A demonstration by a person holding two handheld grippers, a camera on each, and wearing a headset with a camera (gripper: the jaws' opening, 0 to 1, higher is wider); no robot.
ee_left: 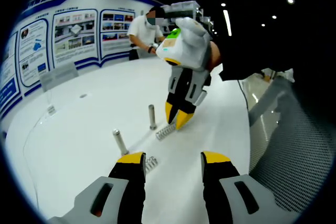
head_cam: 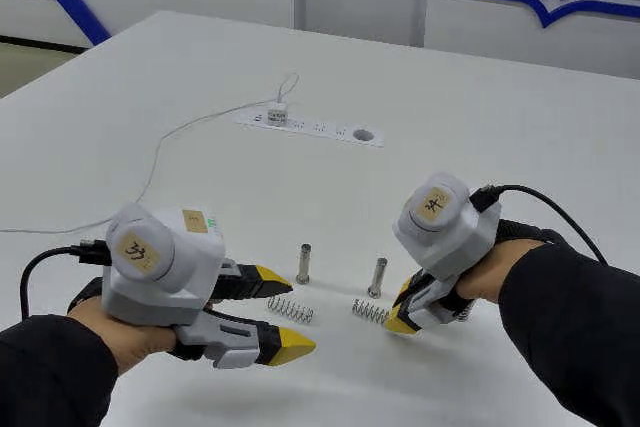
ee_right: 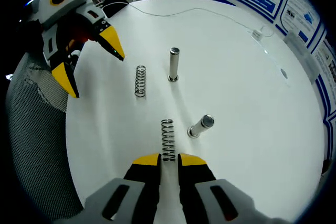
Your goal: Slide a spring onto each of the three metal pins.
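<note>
Where the white table [head_cam: 500, 147] ends, a chair [head_cam: 362, 9] stands.

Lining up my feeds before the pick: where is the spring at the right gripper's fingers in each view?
Head view: the spring lies lower centre, just left of the right gripper.
Left gripper view: spring mid-frame, at the right gripper.
Right gripper view: spring bottom centre, its near end between the fingers.
Shared landmark: the upright pin beside it.
</note>
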